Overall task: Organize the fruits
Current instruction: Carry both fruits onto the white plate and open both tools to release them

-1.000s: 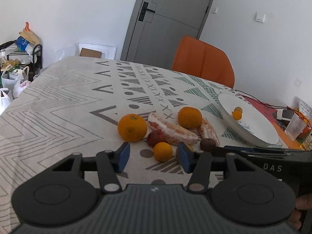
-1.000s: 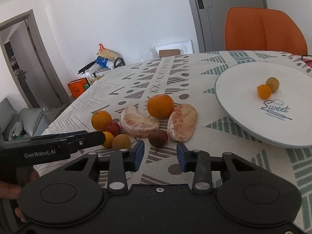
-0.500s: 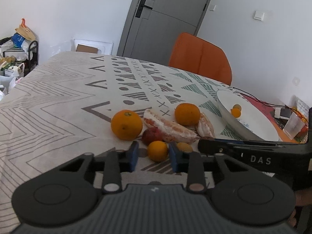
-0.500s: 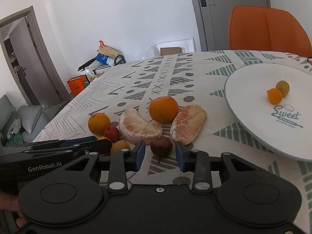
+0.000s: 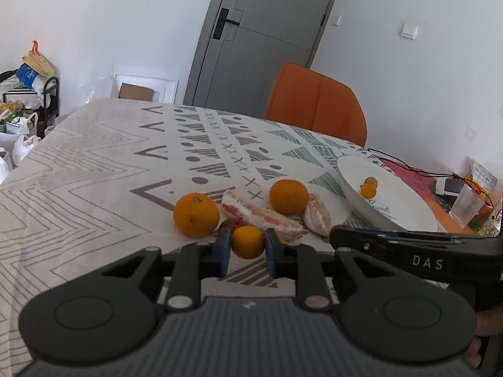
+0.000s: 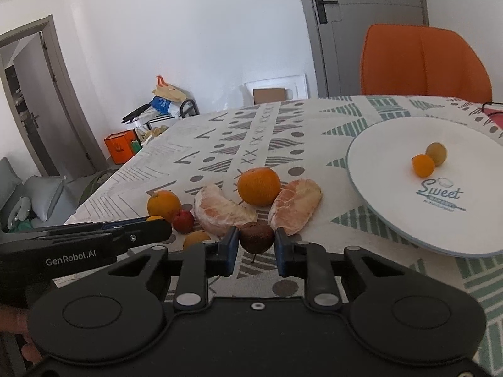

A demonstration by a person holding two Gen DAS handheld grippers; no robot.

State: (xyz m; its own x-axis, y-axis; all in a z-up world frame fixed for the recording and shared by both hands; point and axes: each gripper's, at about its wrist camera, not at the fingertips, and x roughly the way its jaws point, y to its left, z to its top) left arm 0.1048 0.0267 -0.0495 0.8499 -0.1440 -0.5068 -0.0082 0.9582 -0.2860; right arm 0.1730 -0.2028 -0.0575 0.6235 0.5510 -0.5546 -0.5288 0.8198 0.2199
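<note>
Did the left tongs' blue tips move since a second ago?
Yes. The left tongs have pinched in against the little orange fruit; before, their tips stood wide apart around it.

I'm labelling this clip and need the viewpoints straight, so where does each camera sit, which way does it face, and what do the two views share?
Left wrist view: sits on the left gripper, looking forward and down over the table; its blue pads clamp a small orange fruit; the right gripper's arm crosses at right.
Right wrist view: sits on the right gripper, facing likewise; its pads clamp a dark brown fruit; the left gripper's arm enters at left, fingers of a hand below.
Shared: white plate, peeled segments, oranges, orange chair.
</note>
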